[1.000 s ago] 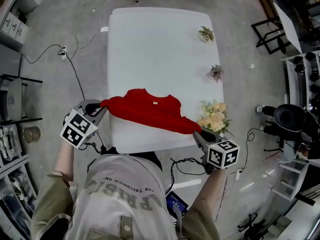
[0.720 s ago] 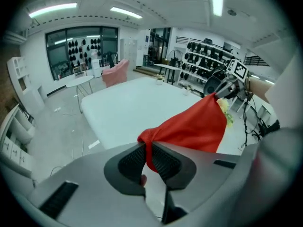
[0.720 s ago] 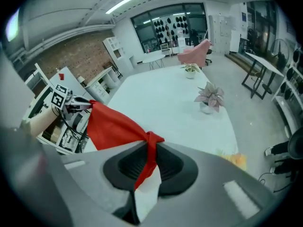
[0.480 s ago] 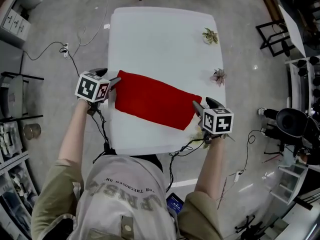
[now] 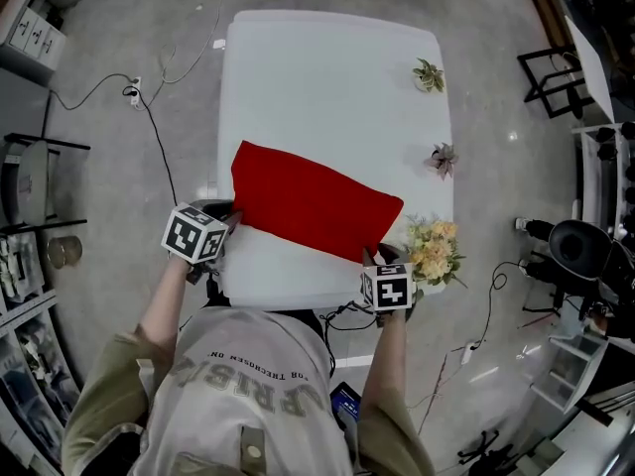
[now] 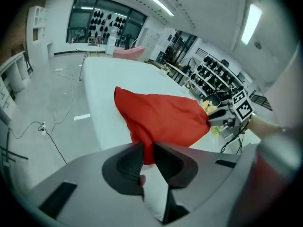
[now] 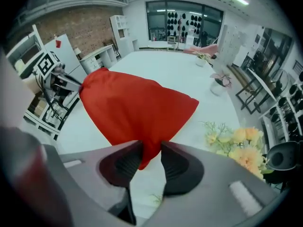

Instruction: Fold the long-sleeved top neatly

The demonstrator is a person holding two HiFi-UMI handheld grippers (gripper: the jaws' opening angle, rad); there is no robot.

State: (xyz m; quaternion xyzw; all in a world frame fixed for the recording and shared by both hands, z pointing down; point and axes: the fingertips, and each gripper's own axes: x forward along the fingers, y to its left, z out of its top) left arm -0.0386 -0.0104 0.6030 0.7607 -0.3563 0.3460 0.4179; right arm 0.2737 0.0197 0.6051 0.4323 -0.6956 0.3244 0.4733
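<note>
Head view, looking steeply down: a red top point(image 5: 313, 201) lies folded into a slanted rectangle across the near half of a white table point(image 5: 327, 77). My left gripper point(image 5: 230, 222) sits at its near left corner and my right gripper point(image 5: 375, 259) at its near right corner — just beside pale flowers point(image 5: 434, 249). In each gripper's own view the jaws, which have just been closing, pinch a corner of red cloth — the rest of the top spreads away over the table.

The top point(image 5: 313, 201) lies on the table point(image 5: 327, 77) (flowers point(image 5: 432, 249) at right).
</note>
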